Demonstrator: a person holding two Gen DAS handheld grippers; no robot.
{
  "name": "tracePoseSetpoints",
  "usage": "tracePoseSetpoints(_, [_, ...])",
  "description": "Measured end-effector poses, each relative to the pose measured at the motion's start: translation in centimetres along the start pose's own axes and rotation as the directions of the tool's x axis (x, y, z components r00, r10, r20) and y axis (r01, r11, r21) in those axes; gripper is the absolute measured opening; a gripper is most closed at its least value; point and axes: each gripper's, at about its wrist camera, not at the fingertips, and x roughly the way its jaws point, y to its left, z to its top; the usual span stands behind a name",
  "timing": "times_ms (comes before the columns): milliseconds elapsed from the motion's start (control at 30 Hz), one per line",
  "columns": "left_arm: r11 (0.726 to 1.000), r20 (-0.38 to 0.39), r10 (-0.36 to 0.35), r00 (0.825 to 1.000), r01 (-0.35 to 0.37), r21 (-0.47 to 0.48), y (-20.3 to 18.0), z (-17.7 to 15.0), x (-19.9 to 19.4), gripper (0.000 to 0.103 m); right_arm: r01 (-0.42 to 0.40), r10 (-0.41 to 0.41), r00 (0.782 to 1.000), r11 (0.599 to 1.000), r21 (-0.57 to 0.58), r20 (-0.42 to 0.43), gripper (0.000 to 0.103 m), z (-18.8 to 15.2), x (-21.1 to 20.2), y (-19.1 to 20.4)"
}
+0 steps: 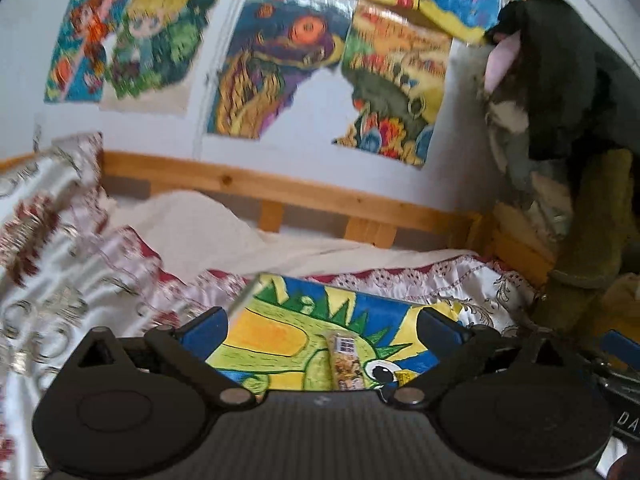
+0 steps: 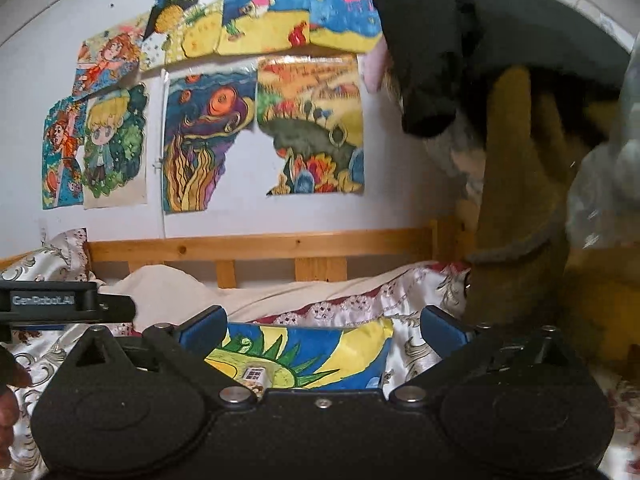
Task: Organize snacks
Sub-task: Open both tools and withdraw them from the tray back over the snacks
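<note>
Where the snack bar lies, barcode end away from the cameras, it rests flat on a bright dinosaur drawing spread over the bed, between the wide-spread blue fingers of the left tongs, which grip nothing. The right tongs hang just as wide and empty over the same drawing. Behind run a wooden bed rail, a wall of children's paintings, and a plush toy at right.

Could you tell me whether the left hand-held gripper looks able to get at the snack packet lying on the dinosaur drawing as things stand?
Probably yes. The left hand-held gripper is open, and the snack packet lies uncovered on the dinosaur drawing, right between its fingers.
</note>
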Motion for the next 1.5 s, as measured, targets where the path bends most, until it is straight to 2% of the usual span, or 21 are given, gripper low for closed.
tracePoseSetpoints(267, [1.0, 0.035, 0.002, 0.999, -0.002, -0.019, 3.0, -1.5, -6.9, 0.103, 0.002, -0.002, 1.0, 1.0, -0.014, 0.004, 0.102, -0.7, -7.7, 2.1])
tracePoseSetpoints(500, [1.0, 0.006, 0.028, 1.0, -0.028, 0.001, 4.9, -5.8, -11.2, 0.103, 0.025, -0.025, 0.999, 1.0, -0.011, -0.027, 0.102, -3.5, -13.7, 3.3])
tracePoseSetpoints(700, [0.999, -0.027, 0.039, 0.999, -0.039, -0.01, 6.1, -9.4, -14.0, 0.103, 0.016, -0.015, 0.998, 1.0, 0.009, -0.055, 0.102, -5.6, -17.0, 3.8])
tracePoseSetpoints(933, [0.999, -0.089, 0.053, 0.995, -0.053, 0.001, 6.9, -11.7, -14.9, 0.103, 0.016, -0.018, 0.99, 1.0, -0.017, -0.139, 0.102, -7.8, -18.6, 4.3])
tracePoseSetpoints(1167, [0.998, -0.151, 0.057, 0.987, -0.052, 0.038, 6.8, -13.4, -14.6, 0.103, 0.026, -0.031, 0.958, 0.999, -0.02, -0.285, 0.102, -10.4, -17.7, 4.9])
tracePoseSetpoints(1500, [0.996, -0.219, 0.061, 0.974, -0.045, 0.08, 6.8, -14.5, -13.7, 0.103, 0.045, -0.047, 0.923, 0.999, -0.014, -0.381, 0.102, -12.0, -16.0, 4.9])
